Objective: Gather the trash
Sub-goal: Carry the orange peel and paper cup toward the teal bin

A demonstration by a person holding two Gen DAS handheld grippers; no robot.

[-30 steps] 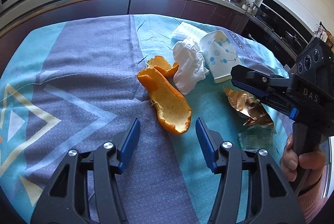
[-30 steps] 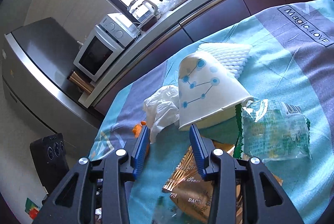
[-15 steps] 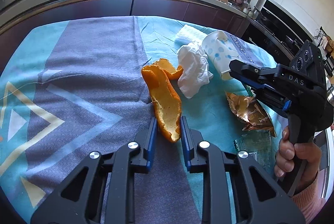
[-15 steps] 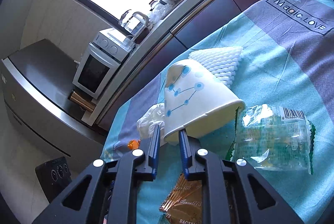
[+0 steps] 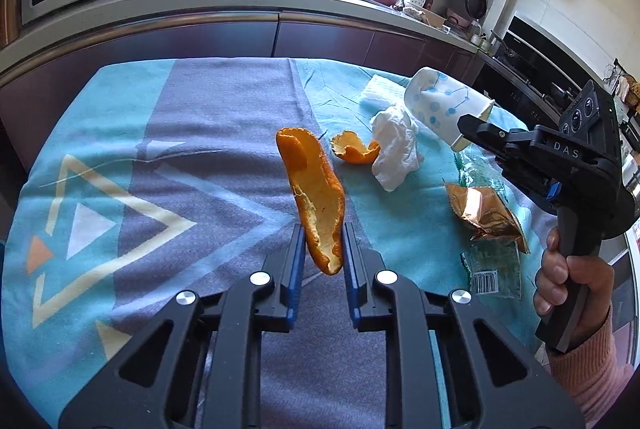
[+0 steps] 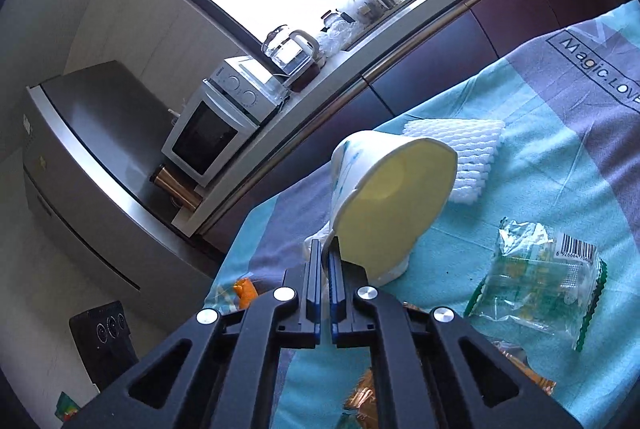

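Gripping two pieces of trash at once, a person works over a turquoise-and-grey patterned tablecloth, taken here as the landmark. Left gripper: its blue pads are closing against the near end of a long curved orange peel strip, which hangs clear of the tablecloth, long axis running straight away from the tool and its far tip uppermost. Right gripper: jaws drawn together on the rim wall of a white paper cup with blue dot-and-line print, tipped so that its yellowish inside faces the lens, its lower edge at or just above the tablecloth. Left on the tablecloth are a smaller curled orange peel, a crumpled white tissue touching it, a white foam fruit net behind the cup, a copper foil wrapper and a clear green-printed plastic wrapper. No bin appears in either view, so the carry probably turns on keeping the peel's long axis in line with the left jaws; of the remaining pieces, the peel curl lies nearer the left tool, the wrappers nearer the right. Only the left wrist view shows the hand on the right tool's handle and the cup's printed side; only the right wrist view shows the cup's open mouth and the thin wall nipped between the pads.
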